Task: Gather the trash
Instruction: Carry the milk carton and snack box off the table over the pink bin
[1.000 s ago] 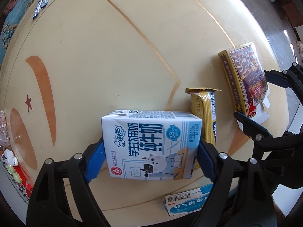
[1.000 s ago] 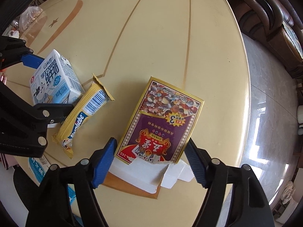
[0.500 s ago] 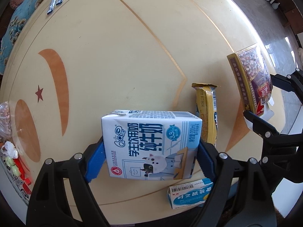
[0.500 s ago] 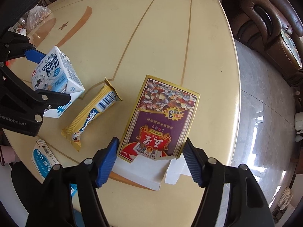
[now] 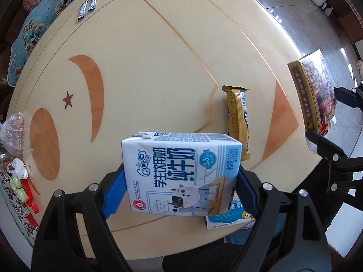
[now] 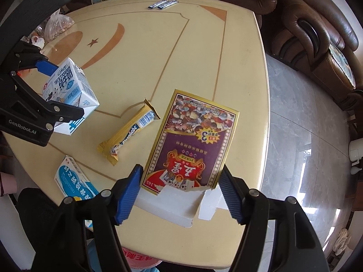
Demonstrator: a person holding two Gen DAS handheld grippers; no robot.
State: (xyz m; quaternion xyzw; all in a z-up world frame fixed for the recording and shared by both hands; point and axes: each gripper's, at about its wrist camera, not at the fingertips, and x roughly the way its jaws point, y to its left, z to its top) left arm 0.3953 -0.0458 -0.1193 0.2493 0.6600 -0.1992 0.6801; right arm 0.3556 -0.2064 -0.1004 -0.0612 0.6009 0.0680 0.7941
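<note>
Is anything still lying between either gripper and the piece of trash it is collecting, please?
Nothing visible does. The left gripper is already shut on the milk carton, and the right gripper is already shut on the poker card box.

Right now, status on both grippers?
Left gripper shut on milk carton. Right gripper shut on poker card box. Yellow wrapper left on table.

You are working in a home living room. Ahead of your right claw, past the far edge of the cream table (image 6: 240,72) with its inlaid moon and star, stands a brown leather sofa (image 6: 317,29). A blue patterned cushion (image 5: 34,29) lies beyond the table ahead of your left claw. Polished stone floor (image 6: 301,122) shows to the right.
</note>
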